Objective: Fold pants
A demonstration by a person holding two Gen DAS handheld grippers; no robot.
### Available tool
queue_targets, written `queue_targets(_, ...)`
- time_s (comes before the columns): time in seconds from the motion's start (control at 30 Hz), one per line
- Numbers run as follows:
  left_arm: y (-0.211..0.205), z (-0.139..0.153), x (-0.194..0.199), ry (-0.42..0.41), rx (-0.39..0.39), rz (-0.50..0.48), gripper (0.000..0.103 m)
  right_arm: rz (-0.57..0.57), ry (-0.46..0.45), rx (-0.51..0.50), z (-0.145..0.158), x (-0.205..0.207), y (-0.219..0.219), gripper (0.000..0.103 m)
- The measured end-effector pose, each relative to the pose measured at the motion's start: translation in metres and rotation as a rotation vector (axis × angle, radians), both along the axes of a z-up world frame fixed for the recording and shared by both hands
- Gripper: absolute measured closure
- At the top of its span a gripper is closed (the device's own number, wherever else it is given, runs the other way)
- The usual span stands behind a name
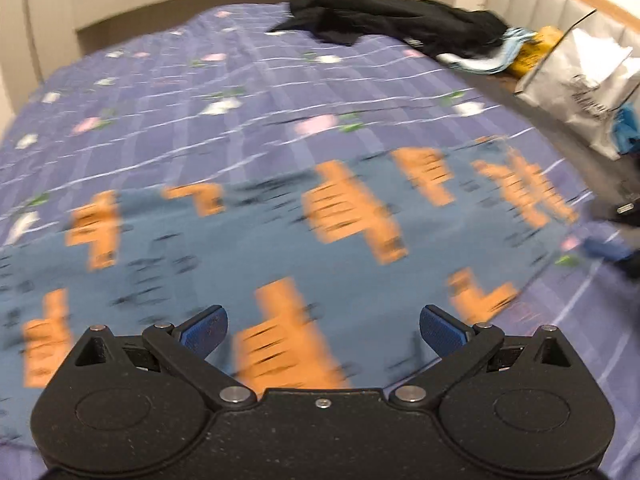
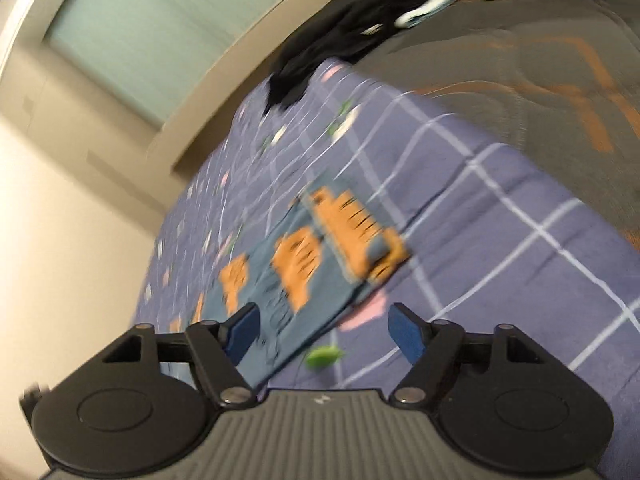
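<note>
The pants (image 1: 248,264) are blue with orange cartoon prints and lie flat on the purple checked bedspread (image 1: 168,92). My left gripper (image 1: 323,334) is open and empty, just above the near part of the pants. In the right wrist view the pants (image 2: 288,276) stretch away to the left, with one end folded over. My right gripper (image 2: 323,334) is open and empty, above the near edge of the pants. The other gripper's blue finger (image 1: 608,250) shows at the far right of the left wrist view. Both views are blurred by motion.
A heap of black clothes (image 1: 392,20) lies at the far side of the bed, with a white bag (image 1: 580,88) and a yellow thing (image 1: 532,50) at the right. A grey blanket (image 2: 520,92) with orange lines covers the bed's right part.
</note>
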State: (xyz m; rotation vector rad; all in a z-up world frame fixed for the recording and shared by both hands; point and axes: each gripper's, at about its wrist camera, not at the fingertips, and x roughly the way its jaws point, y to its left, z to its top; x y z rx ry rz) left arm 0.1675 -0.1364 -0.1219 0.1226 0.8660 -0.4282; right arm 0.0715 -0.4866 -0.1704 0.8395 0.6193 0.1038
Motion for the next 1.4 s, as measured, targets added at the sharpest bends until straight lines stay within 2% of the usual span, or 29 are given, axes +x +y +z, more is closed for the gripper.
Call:
queue_targets(0.07, -0.020, 0.006, 0.009, 0.006, -0.042, -0.032, 0.001, -0.061, -0.013, 0.057, -0.012, 0.002, -0.008, 0.040)
queue_targets(0.17, -0.046, 0.012, 0.030, 0.039, -0.119, -0.062, 0.001, -0.119, -0.042, 0.102, -0.023, -0.002, -0.020, 0.044)
queue_targets(0.3, -0.063, 0.012, 0.074, 0.166, -0.261, 0.004, 0.001, -0.134, -0.051, 0.171, -0.036, 0.004, -0.032, 0.051)
queue_targets(0.37, -0.070, 0.010, 0.094, 0.236, -0.321, 0.043, 0.001, -0.138, -0.023, 0.182, -0.040, 0.015, -0.030, 0.060)
queue_targets(0.4, -0.074, 0.008, 0.102, 0.265, -0.331, 0.053, 0.001, -0.136, -0.023, 0.191, -0.041, 0.019, -0.032, 0.064)
queue_targets(0.43, -0.079, 0.008, 0.109, 0.290, -0.321, 0.066, 0.001, -0.126, -0.017, 0.189, -0.043, 0.023, -0.032, 0.078)
queue_targets(0.47, -0.088, 0.008, 0.115, 0.304, -0.298, 0.069, 0.001, -0.107, -0.021, 0.175, -0.043, 0.025, -0.032, 0.085)
queue_targets(0.5, -0.096, 0.010, 0.119, 0.309, -0.271, 0.055, 0.001, -0.085, -0.029, 0.164, -0.044, 0.028, -0.029, 0.086)
queue_targets(0.53, -0.102, 0.012, 0.121, 0.307, -0.248, 0.038, 0.001, -0.067, -0.053, 0.132, -0.041, 0.028, -0.025, 0.087)
queue_targets(0.6, -0.113, 0.018, 0.125, 0.318, -0.230, 0.004, 0.001, -0.008, -0.108, 0.007, -0.027, 0.029, -0.010, 0.088)
queue_targets(0.77, -0.122, 0.021, 0.135, 0.392, -0.276, -0.002, 0.001, 0.165, -0.227, -0.236, 0.005, 0.030, 0.044, 0.088)
queue_targets(0.9, -0.135, 0.011, 0.137, 0.442, -0.228, -0.031, 0.003, 0.304, -0.287, -0.351, 0.012, 0.030, 0.085, 0.088)
queue_targets(1.0, -0.139, 0.012, 0.134, 0.438, -0.225, -0.069, 0.003, 0.391, -0.342, -0.520, 0.018, 0.025, 0.115, 0.088)
queue_targets(1.07, -0.137, 0.012, 0.133, 0.445, -0.233, -0.075, 0.003, 0.440, -0.354, -0.542, 0.019, 0.029, 0.126, 0.087)
queue_targets(1.13, -0.137, 0.012, 0.132, 0.438, -0.195, -0.082, 0.003, 0.475, -0.362, -0.617, 0.017, 0.030, 0.140, 0.087)
queue_targets(1.27, -0.133, 0.010, 0.132, 0.435, -0.155, -0.078, 0.003, 0.488, -0.350, -0.615, 0.009, 0.033, 0.146, 0.087)
queue_targets(1.4, -0.122, 0.011, 0.134, 0.394, -0.154, -0.055, 0.012, 0.506, -0.364, -0.665, 0.010, 0.032, 0.157, 0.087)
